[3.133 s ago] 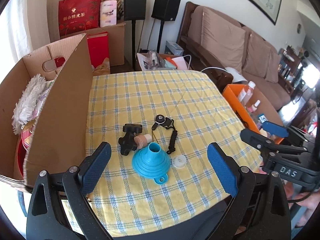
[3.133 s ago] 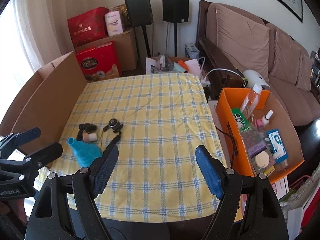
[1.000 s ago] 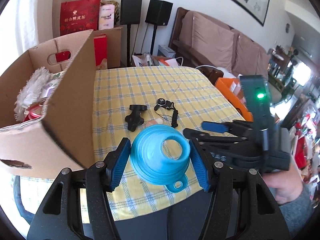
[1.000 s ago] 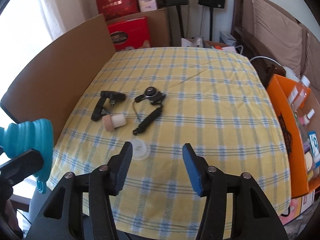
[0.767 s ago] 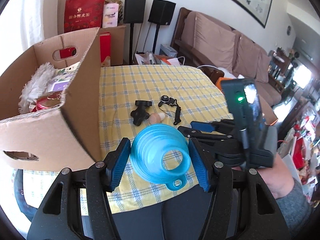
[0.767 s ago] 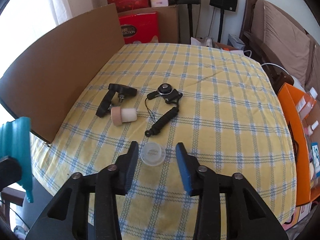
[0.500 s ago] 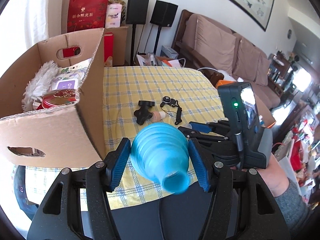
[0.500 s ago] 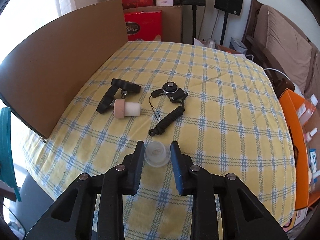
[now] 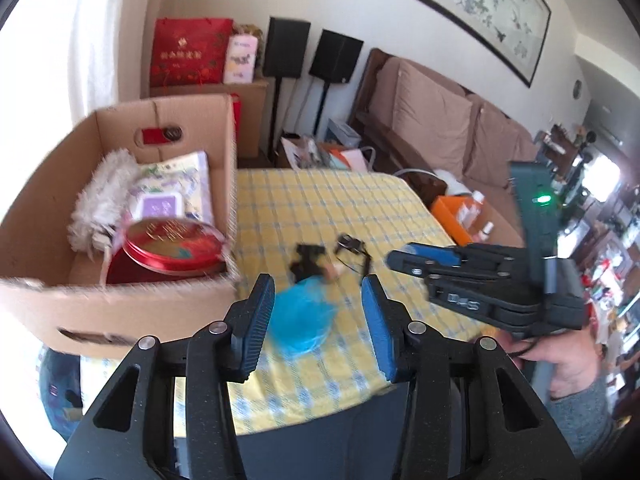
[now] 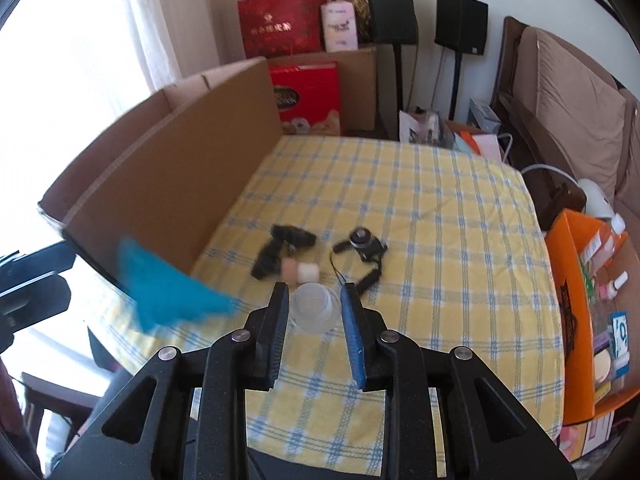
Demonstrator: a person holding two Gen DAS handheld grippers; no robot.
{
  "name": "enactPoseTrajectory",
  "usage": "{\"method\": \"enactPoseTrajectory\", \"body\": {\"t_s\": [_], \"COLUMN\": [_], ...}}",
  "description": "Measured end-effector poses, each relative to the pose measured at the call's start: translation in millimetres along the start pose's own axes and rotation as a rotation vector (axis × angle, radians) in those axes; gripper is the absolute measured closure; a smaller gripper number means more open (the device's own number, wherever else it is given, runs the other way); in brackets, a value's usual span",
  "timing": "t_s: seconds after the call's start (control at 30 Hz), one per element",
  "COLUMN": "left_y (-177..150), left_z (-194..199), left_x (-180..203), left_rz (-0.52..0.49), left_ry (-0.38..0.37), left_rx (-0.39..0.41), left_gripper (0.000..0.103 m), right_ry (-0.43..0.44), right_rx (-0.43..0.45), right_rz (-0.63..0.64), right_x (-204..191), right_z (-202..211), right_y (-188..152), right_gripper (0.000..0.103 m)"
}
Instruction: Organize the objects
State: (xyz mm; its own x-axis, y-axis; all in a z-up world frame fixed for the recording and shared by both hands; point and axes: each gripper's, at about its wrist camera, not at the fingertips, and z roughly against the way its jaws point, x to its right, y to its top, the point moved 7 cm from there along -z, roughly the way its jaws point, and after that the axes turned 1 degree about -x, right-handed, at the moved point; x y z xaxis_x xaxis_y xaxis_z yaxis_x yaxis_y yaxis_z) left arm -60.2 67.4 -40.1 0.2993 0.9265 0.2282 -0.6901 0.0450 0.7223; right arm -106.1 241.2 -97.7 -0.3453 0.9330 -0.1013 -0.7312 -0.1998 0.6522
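The blue funnel [image 9: 300,316] [image 10: 168,288] is a blur in the air, loose below and ahead of my left gripper [image 9: 318,284], over the near left part of the yellow checked tablecloth [image 10: 420,200]. The left jaws are closing and their pads do not touch it. My right gripper [image 10: 315,288] is shut on a small clear plastic cap [image 10: 314,308], held just above the cloth. On the cloth lie a black clamp piece [image 10: 280,248], a cork stopper [image 10: 300,270] and a black strap with a round head [image 10: 362,246].
An open cardboard box [image 9: 120,308] at the left holds a red tin [image 9: 168,244], a white duster and a wipes pack. An orange box [image 10: 568,280] of bottles stands right of the table. A sofa, speakers and red gift bags are behind. A person's hand [image 9: 560,364] holds the right gripper [image 9: 400,258].
The funnel has come out from between the left pads and is dropping toward the cloth, while those pads have drawn closer. The right gripper closed on the clear cap and lifted it.
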Motion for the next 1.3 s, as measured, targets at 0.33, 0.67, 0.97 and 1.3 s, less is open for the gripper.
{"method": "enactPoseTrajectory", "body": {"t_s": [0.33,0.67,0.97,1.3], "left_y": [-23,-35,-38,-21], "left_z": [-25,-68,-127,-179], "left_x": [1,32,50,69], "left_rz": [-0.003,-0.034,-0.073,-0.187], "left_ry": [-0.039,-0.071,-0.075,-0.026], "left_rx": [-0.110,-0.123,-0.115,-0.125], "left_gripper": [0.057,0.032,0.032,0.032], "right_ry": [0.017,-0.019,-0.051,-0.050], "right_rx": [0.020,0.016,0.015,0.011], "right_rz": [0.021,-0.071,-0.126,-0.171], "right_x": [-22,14,47,70], "right_z": [17,24,33,30], "right_y": [14,1,-12,-19], "right_gripper": [0.077,0.077,0.077,0.077]}}
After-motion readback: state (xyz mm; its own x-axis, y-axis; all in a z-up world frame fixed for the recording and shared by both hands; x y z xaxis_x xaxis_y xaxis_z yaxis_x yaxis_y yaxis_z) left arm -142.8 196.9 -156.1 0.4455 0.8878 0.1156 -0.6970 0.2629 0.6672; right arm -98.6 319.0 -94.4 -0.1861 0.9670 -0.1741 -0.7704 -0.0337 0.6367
